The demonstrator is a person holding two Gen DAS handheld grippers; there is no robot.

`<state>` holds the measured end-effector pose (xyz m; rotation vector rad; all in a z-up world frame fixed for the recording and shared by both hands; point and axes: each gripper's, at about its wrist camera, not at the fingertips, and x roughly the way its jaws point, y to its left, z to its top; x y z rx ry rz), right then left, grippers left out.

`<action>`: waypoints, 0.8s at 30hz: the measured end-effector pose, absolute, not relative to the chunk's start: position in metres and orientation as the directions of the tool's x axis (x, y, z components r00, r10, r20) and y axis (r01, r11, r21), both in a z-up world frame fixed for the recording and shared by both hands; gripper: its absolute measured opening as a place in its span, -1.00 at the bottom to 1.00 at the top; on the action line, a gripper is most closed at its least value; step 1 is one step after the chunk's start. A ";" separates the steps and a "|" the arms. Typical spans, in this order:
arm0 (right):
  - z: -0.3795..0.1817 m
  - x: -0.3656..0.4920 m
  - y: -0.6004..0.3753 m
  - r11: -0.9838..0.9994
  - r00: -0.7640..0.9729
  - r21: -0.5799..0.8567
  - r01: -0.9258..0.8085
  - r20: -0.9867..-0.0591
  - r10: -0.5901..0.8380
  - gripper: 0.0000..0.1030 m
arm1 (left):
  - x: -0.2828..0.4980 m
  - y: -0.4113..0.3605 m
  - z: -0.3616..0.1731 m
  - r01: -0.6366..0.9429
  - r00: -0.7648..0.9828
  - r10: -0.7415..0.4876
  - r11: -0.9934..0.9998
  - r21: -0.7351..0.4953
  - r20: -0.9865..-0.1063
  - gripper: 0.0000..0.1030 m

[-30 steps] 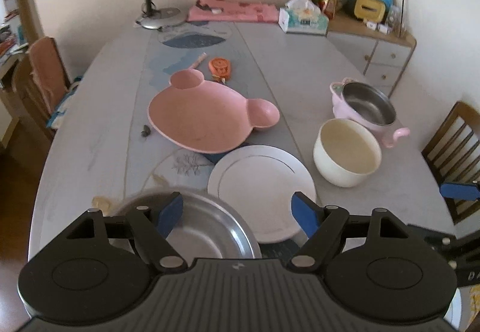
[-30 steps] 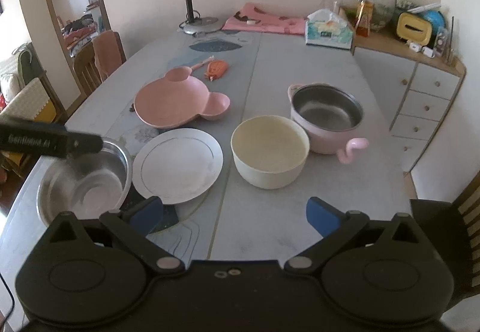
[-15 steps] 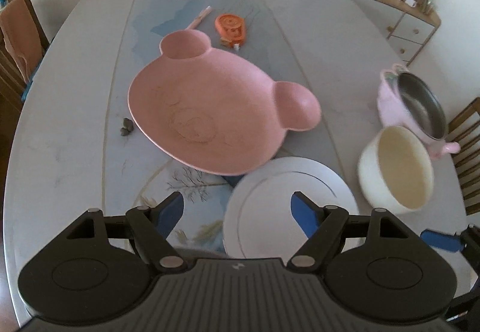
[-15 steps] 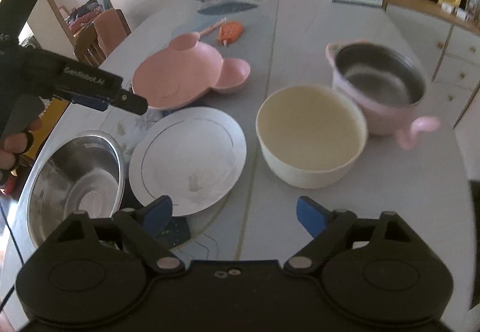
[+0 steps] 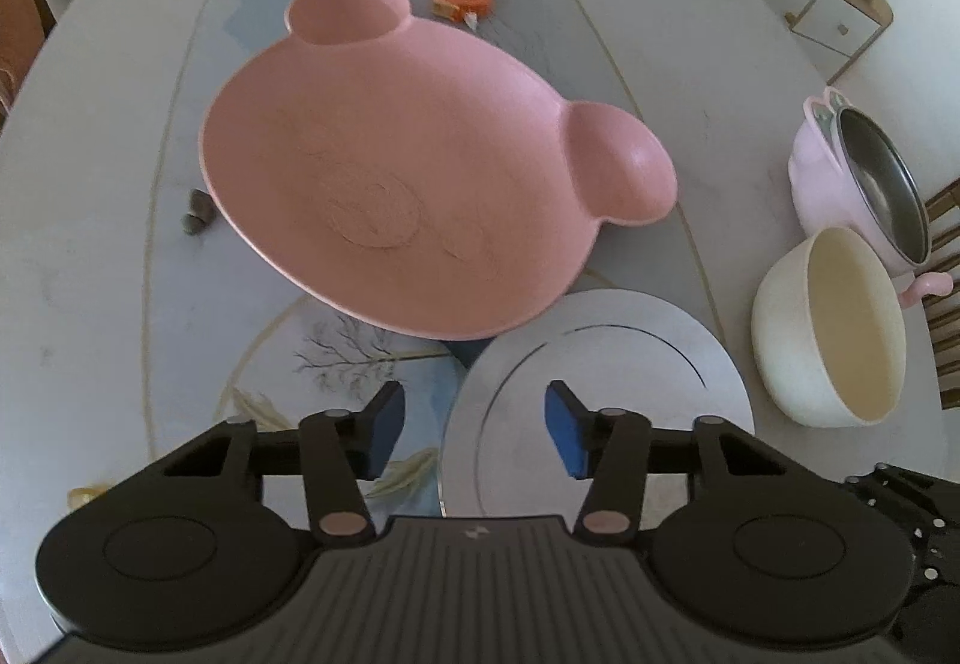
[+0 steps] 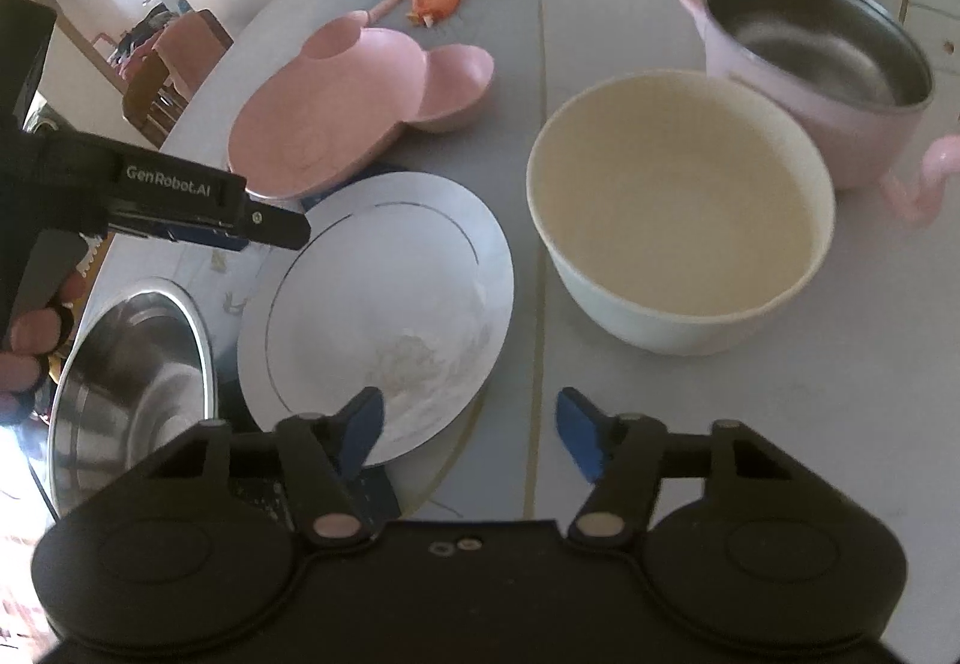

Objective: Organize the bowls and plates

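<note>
In the left wrist view, the pink bear-shaped plate [image 5: 414, 184] and white plate [image 5: 600, 364] are being shown unstacked; the left gripper [image 5: 474, 427], jaws just narrowing, is holding nothing. In the right wrist view, cream bowl [image 6: 678, 208], pink pot [image 6: 816, 64] and steel bowl [image 6: 132, 382] are being left separate; the right gripper [image 6: 468, 433], likewise closing, is empty.

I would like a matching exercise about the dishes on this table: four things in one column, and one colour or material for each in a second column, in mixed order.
Things:
1. bear-shaped plate
2. round flat plate
3. deep bowl
4. wide basin at the table's edge

Descriptions:
A. cream inside
B. bare shiny metal
C. pink
D. white with a thin ring line

Pairs: 1-C, 2-D, 3-A, 4-B
</note>
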<state>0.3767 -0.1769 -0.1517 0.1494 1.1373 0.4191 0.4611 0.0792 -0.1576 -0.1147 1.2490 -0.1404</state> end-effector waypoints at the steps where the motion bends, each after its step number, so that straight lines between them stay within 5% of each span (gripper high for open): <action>1: -0.153 0.378 -0.177 0.912 0.350 0.331 -0.243 -0.847 0.401 0.08 | 0.462 0.079 -0.159 0.045 0.305 -0.172 0.985 -0.166 -0.937 -0.09; 24: -0.160 0.383 -0.185 0.901 0.364 0.409 -0.144 -0.825 0.433 -0.74 | 0.456 0.086 -0.171 -0.009 0.316 -0.201 0.977 -0.214 -0.927 -0.58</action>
